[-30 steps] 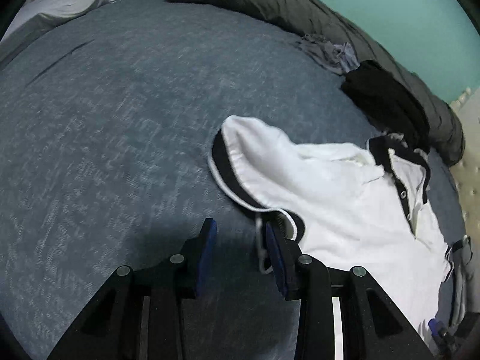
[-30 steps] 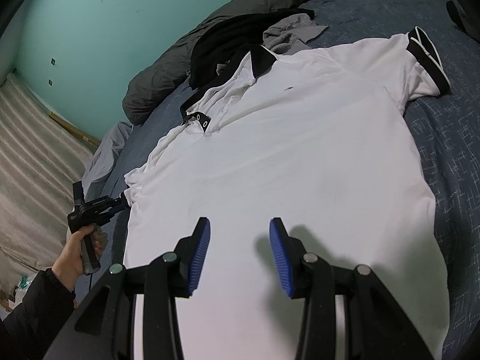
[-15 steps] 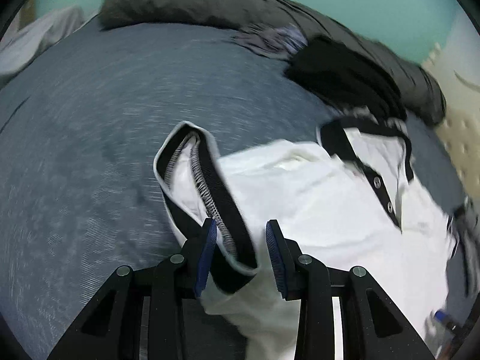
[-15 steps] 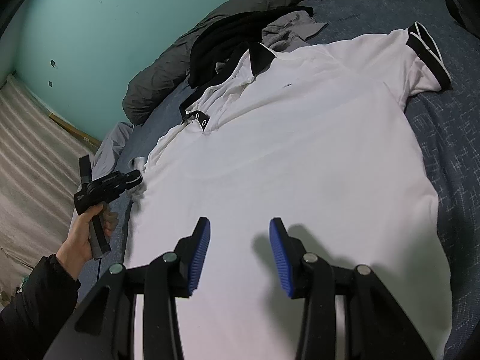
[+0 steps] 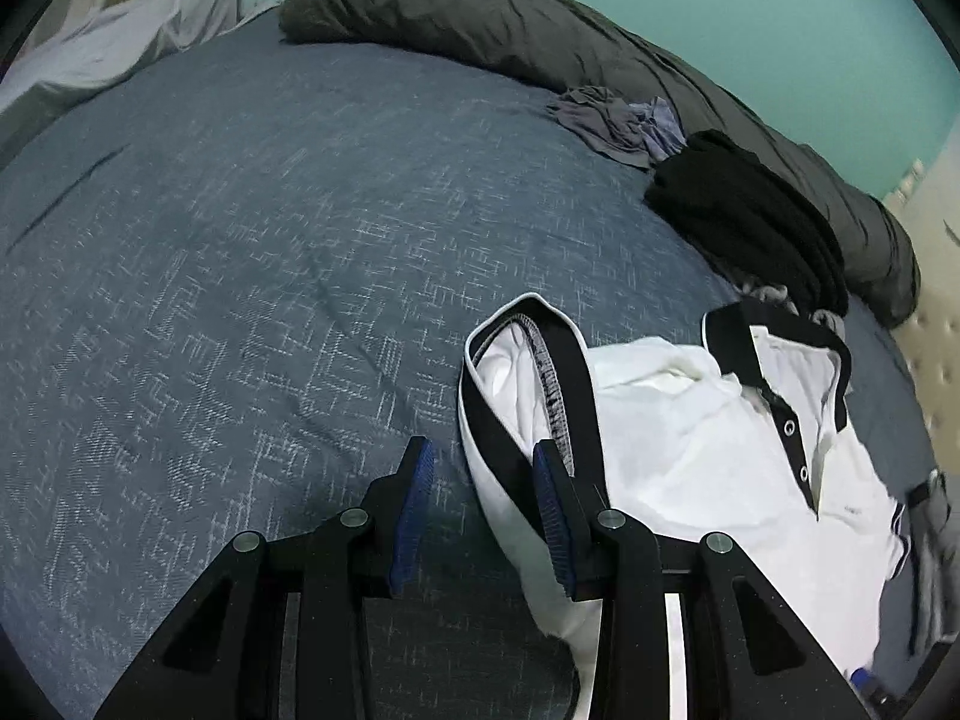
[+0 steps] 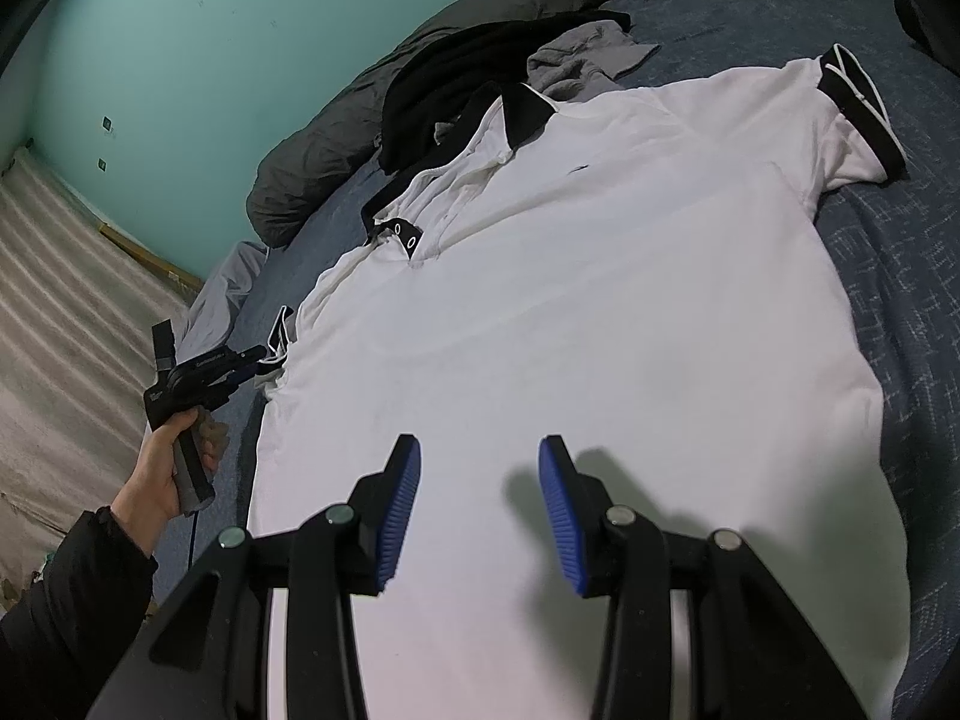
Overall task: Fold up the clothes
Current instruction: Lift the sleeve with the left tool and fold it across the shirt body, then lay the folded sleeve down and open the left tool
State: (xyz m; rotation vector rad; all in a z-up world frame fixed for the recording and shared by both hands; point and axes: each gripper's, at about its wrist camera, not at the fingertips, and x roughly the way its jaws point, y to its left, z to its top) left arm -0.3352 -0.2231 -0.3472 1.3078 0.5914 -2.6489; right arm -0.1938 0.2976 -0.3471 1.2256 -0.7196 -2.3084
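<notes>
Blue bedspread held the white polo face up, left gripper spread around its raised black-banded sleeve cuff, right gripper released above the hem; bite both cuff layers deep before folding inward.

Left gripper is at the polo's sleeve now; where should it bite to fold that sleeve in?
Take the black cuff band of the white polo shirt, coming in from the bare blue bedspread side. The cuff stands raised and open, its near edge already between the open left gripper fingers.
</notes>
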